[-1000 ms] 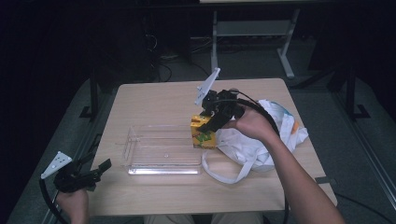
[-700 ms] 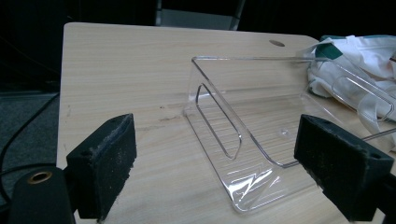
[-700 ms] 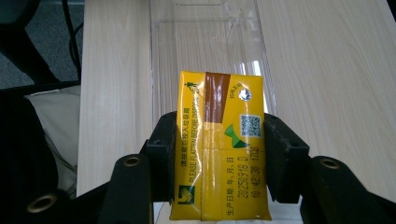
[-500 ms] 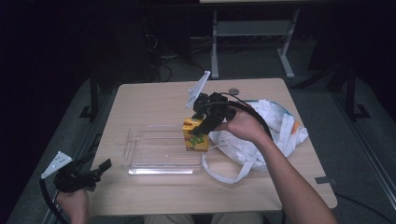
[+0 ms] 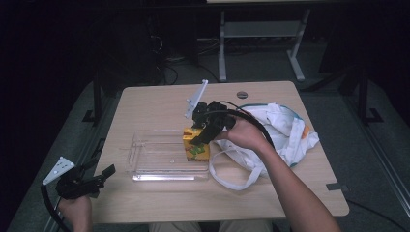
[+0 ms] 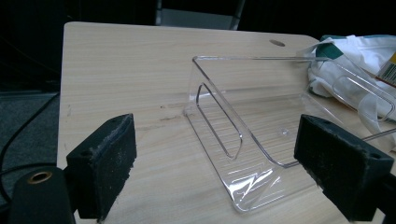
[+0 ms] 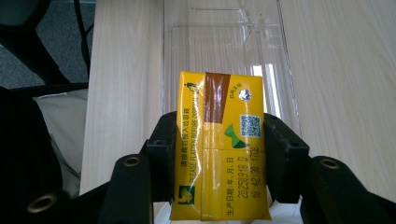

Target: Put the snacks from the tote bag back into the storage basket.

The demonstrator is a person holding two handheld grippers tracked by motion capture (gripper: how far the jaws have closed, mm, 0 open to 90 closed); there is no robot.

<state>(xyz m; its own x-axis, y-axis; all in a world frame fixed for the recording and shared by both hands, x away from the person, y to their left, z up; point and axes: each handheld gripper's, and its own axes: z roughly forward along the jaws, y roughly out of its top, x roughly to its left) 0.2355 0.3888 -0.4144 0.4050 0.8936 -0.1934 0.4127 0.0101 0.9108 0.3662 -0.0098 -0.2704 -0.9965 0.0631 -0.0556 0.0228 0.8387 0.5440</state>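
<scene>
Yellow drink carton (image 7: 219,144) is partly hidden: in the right gripper view its lower sides are covered by the black pads, its bottom edge runs close to the frame edge, and the small print on it is hard to read; in the high view the right gripper (image 5: 205,133) and the person's right hand (image 5: 244,135) cover most of its top. It is a small rectangular pack, bright yellow, with a brown strip down its upper face, a silver foil dot, a green mark, a square code and a printed date. The right gripper's jaws are closed on it, one pad pressed against each long side, so the carton sits squarely between them with its upper half sticking out past the pads. It is at the right end of the clear plastic tray (image 5: 145,154), over the tray's end wall, and the white cloth bag (image 5: 285,135) lies just beyond the tray on that side. The left gripper (image 5: 87,181) is well apart from the tray near the surface (image 5: 159,104) edge, its jaws standing wide open with nothing between them.
</scene>
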